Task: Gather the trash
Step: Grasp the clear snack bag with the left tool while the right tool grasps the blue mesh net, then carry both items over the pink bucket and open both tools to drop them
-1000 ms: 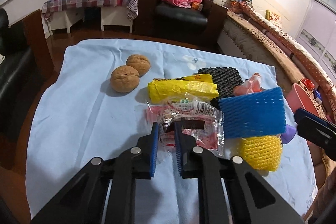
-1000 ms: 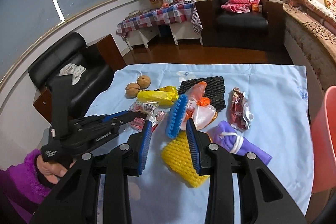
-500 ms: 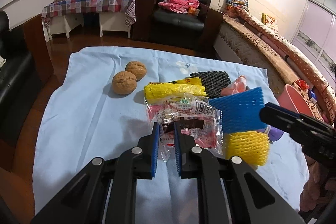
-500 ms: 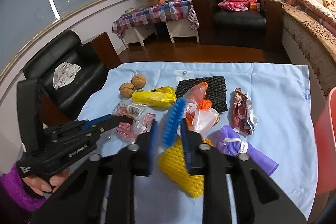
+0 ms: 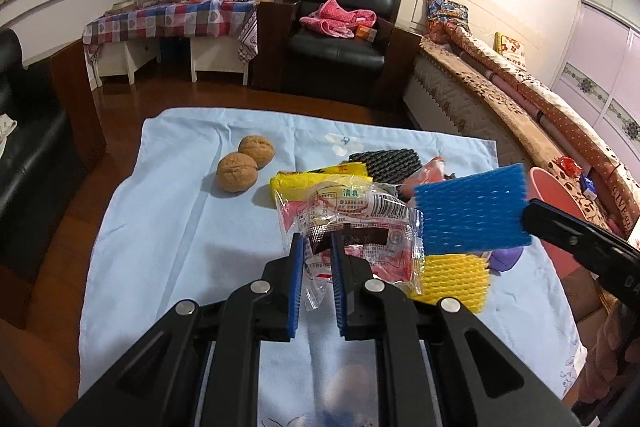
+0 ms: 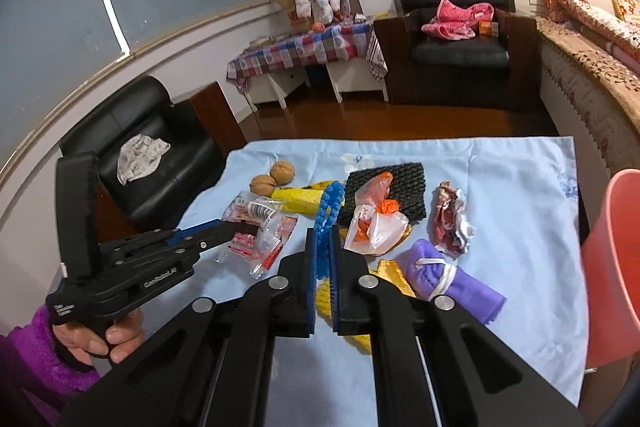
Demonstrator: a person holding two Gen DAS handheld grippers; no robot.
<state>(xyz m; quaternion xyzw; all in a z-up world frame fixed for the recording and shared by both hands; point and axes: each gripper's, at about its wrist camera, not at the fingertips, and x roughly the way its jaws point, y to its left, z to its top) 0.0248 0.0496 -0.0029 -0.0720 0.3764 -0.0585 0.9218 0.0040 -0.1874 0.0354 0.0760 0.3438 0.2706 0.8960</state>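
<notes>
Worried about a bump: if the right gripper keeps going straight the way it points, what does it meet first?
Probably the white-and-orange plastic bag just ahead of the right gripper, which holds the blue foam net; depth is uncertain.

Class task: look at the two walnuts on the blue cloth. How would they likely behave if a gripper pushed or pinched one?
The walnuts are round, so a push would probably send one rolling across the cloth. Their hard-looking, ridged shells suggest stiffness, not flop. Closing pads might squeeze one out sideways.

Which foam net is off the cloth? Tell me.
The blue foam net, pinched on edge in the right gripper and lifted. The yellow foam net and the black foam net lie flat on the cloth.
</notes>
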